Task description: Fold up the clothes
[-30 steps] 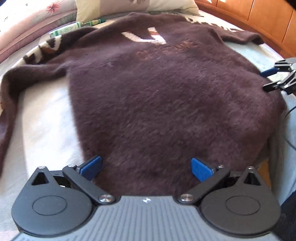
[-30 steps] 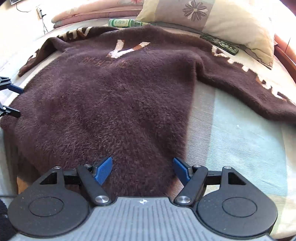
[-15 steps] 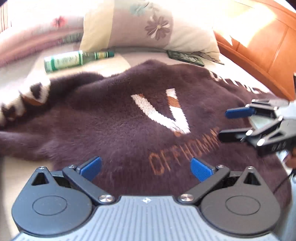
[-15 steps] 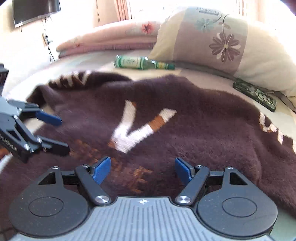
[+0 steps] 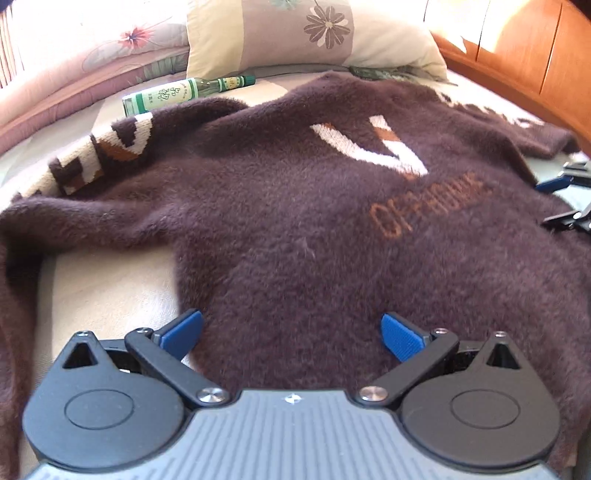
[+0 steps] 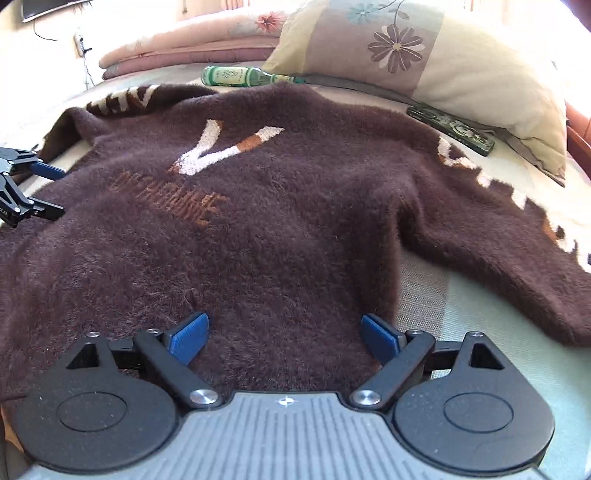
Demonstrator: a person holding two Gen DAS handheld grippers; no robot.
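A fuzzy dark brown sweater with a white V and orange lettering lies spread flat on the bed, sleeves out to both sides. My left gripper is open and hovers over the sweater's left side edge below the sleeve. It also shows at the left edge of the right wrist view as the left gripper. My right gripper hovers over the sweater's right side edge. Its jaws are opening, with only the fabric beneath them and nothing pinched. The right gripper appears at the right edge of the left wrist view.
A green glass bottle lies beyond the collar. A flowered pillow and a dark remote sit at the head. Wooden panels bound the right. Pale sheet shows beside the sweater.
Both grippers went from the hem up toward the V, then spread apart to the sweater's side edges. The right gripper's jaws stand wider than before.
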